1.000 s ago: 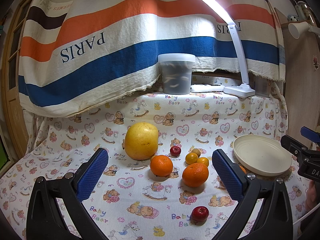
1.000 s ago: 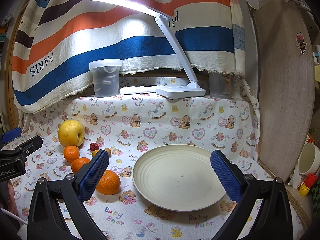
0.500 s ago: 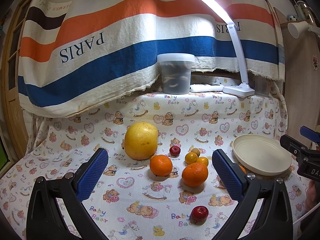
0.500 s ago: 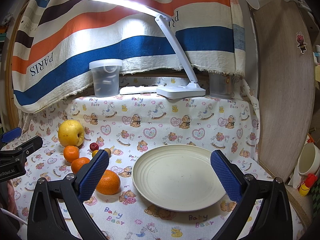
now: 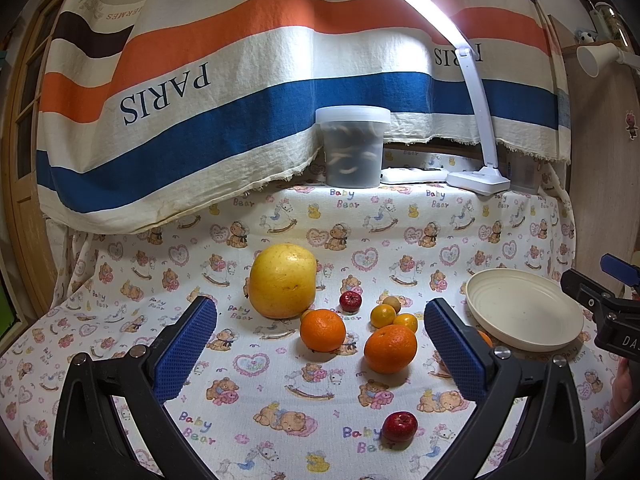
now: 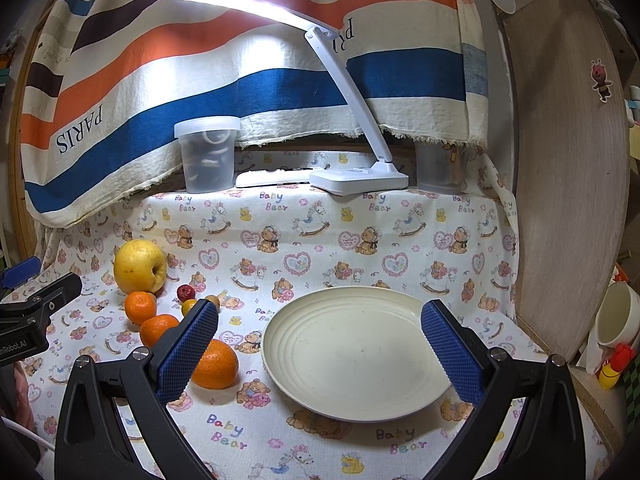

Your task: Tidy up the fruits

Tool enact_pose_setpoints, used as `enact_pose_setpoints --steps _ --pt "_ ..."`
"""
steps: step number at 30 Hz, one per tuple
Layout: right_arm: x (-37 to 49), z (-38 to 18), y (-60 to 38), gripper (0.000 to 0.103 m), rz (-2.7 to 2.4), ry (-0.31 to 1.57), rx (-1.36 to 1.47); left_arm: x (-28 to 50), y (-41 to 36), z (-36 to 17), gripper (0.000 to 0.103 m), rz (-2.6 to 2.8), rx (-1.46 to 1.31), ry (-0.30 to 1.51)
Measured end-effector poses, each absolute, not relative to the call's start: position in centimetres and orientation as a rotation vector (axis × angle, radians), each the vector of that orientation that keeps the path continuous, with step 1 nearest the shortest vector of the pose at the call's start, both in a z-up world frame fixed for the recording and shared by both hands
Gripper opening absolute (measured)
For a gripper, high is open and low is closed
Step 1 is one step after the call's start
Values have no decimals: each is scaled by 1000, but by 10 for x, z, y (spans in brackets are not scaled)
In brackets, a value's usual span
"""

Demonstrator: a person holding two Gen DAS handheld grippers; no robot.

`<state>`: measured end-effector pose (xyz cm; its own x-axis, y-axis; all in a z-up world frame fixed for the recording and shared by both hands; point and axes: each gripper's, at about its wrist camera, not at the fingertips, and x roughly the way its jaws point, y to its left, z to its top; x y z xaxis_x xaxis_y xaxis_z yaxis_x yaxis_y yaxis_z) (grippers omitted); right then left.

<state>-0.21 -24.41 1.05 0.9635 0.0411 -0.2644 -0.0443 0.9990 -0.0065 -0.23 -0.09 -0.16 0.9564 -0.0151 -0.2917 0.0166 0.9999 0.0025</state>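
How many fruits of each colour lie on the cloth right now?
big yellow fruit: 1
oranges: 3
small red fruits: 2
small yellow-orange fruits: 2
small brown fruit: 1
Total clearly visible: 9

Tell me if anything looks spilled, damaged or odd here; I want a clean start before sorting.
Nothing is spilled or visibly damaged. The fruit lies loose on the cloth and the plate sits flat with nothing on it. The one oddity: the striped cloth hangs upside down, so its PARIS lettering reads inverted.
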Motion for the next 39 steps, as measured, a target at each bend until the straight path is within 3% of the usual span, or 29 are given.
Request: enact_pose_setpoints --steps 39 --pt "0 6 -245 102 22 299 -11 -5 -5 1 103 -43 18 290"
